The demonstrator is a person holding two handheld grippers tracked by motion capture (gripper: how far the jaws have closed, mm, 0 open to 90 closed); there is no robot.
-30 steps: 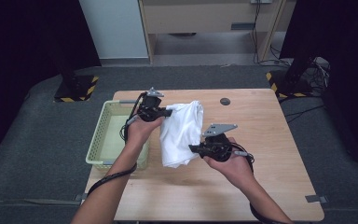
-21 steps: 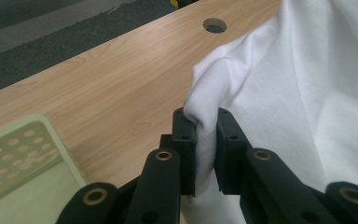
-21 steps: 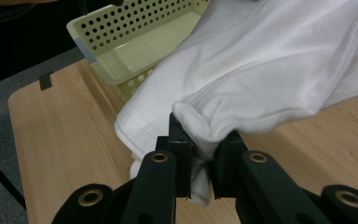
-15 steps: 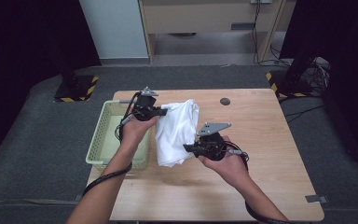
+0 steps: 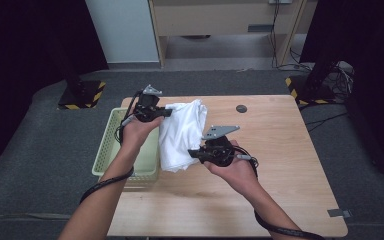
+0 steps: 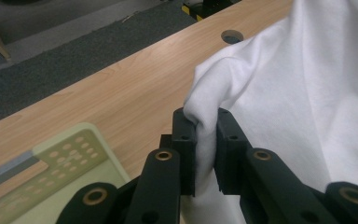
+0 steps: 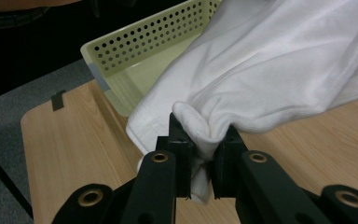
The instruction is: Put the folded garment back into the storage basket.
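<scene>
A white cloth point(image 5: 181, 134) hangs bunched between my two grippers above the wooden table point(image 5: 280, 150). My left gripper point(image 5: 166, 113) is shut on the cloth's upper left edge; in the left gripper view a fold of white cloth point(image 6: 307, 93) is pinched between the jaws of that left gripper point(image 6: 207, 149). My right gripper point(image 5: 194, 154) is shut on the cloth's lower edge, and in the right gripper view the bunched cloth point(image 7: 270, 79) sits clamped in the right gripper point(image 7: 200, 154). The cloth's lower left part hangs over the basket's edge.
A pale green perforated basket point(image 5: 111, 145) stands at the table's left edge, seen also as the basket point(image 7: 140, 42) behind the cloth. A small dark round hole point(image 5: 241, 108) marks the table's far middle. Dark floor surrounds the table.
Both hands have lifted and carried the cloth a little toward the left, nearer the basket. Both grips on the cloth have stayed the same.
</scene>
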